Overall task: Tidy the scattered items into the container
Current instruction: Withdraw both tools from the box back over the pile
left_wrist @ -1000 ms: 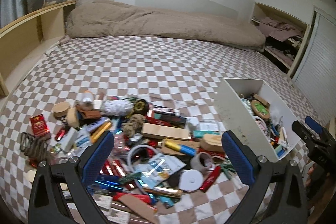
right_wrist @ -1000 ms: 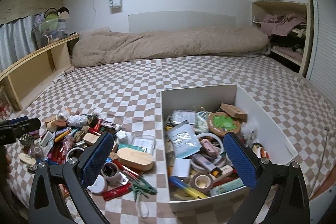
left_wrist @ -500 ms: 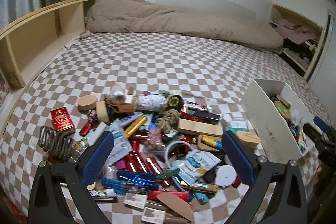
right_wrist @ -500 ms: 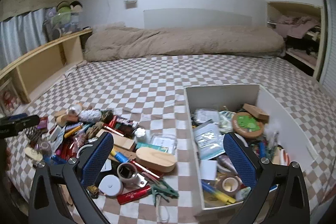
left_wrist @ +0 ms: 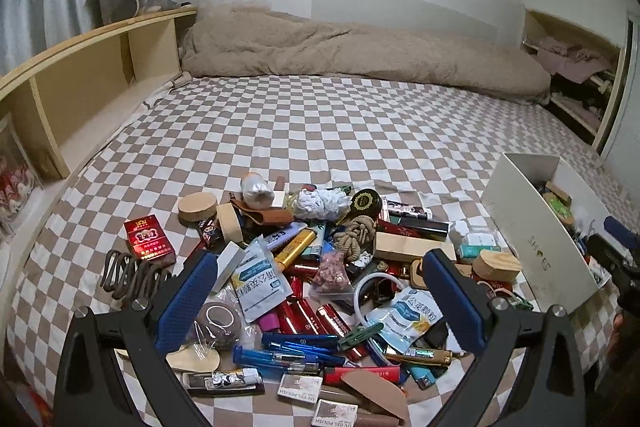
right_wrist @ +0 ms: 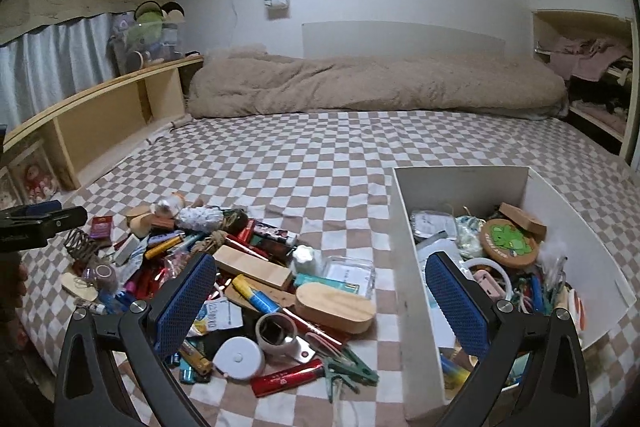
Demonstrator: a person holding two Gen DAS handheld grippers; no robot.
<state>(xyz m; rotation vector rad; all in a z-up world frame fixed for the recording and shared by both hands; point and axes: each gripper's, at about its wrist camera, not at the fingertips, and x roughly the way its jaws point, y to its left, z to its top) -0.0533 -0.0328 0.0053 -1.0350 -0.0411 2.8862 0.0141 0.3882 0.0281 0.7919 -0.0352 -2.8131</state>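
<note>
Spreading wide with nothing held, the left gripper (left_wrist: 320, 301) was hung above the scattered items (left_wrist: 312, 267) on the checked bedspread (left_wrist: 320, 131); the right gripper (right_wrist: 322, 301), equally wide and empty, was held over the white container's (right_wrist: 412, 267) near wall

Matt white card container (right_wrist: 404, 267), checked cloth bedsheet (left_wrist: 320, 131), smooth pale wooden block (left_wrist: 412, 247).

Dim, even indoor light with a cool cast; soft shadows only. Both views show strong fisheye bending and black vignetting at the corners. Foil tubes (left_wrist: 304, 315) glint faintly. Focus is fairly sharp centrally, softer toward edges.
</note>
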